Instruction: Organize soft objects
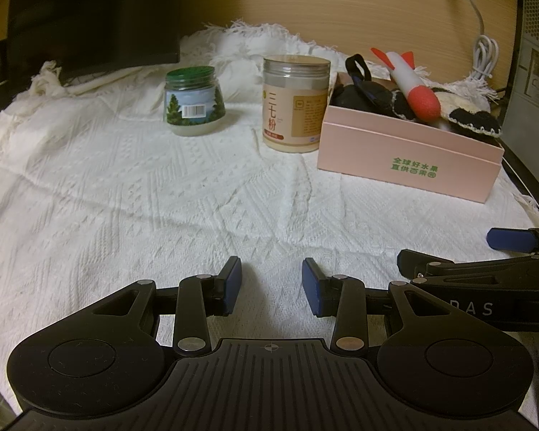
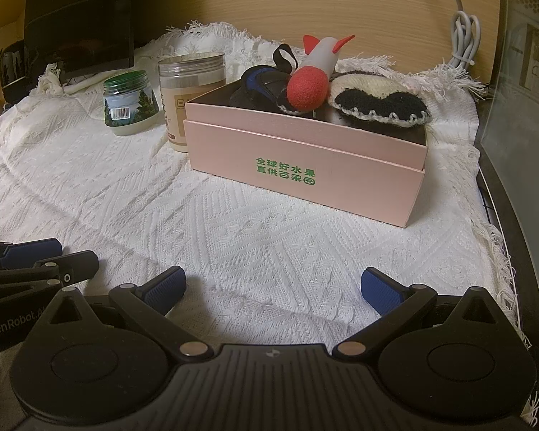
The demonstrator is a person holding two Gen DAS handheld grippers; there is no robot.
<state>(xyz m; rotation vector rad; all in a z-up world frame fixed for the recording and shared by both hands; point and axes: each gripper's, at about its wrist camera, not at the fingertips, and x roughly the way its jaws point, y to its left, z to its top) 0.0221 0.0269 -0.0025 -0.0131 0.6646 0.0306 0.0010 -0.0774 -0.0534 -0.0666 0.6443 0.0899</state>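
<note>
A pink box (image 1: 406, 151) (image 2: 305, 165) with green print stands on the white cloth at the right. In it lie a plush rocket (image 1: 413, 82) (image 2: 314, 72) with a red nose, a black-and-cream knitted piece (image 1: 474, 115) (image 2: 377, 104) and a dark blue-black soft item (image 1: 363, 89) (image 2: 258, 84). My left gripper (image 1: 271, 287) is open and empty, low over the cloth, well in front of the box. My right gripper (image 2: 273, 291) is open wide and empty, in front of the box; it also shows in the left wrist view (image 1: 485, 262).
A green-lidded jar (image 1: 194, 102) (image 2: 129, 104) and a tall tan-labelled jar (image 1: 294, 104) (image 2: 190, 97) stand left of the box. A dark monitor (image 1: 90, 18) (image 2: 79, 18) stands at the back left. A white cable (image 1: 481, 54) (image 2: 463, 36) hangs at the back right.
</note>
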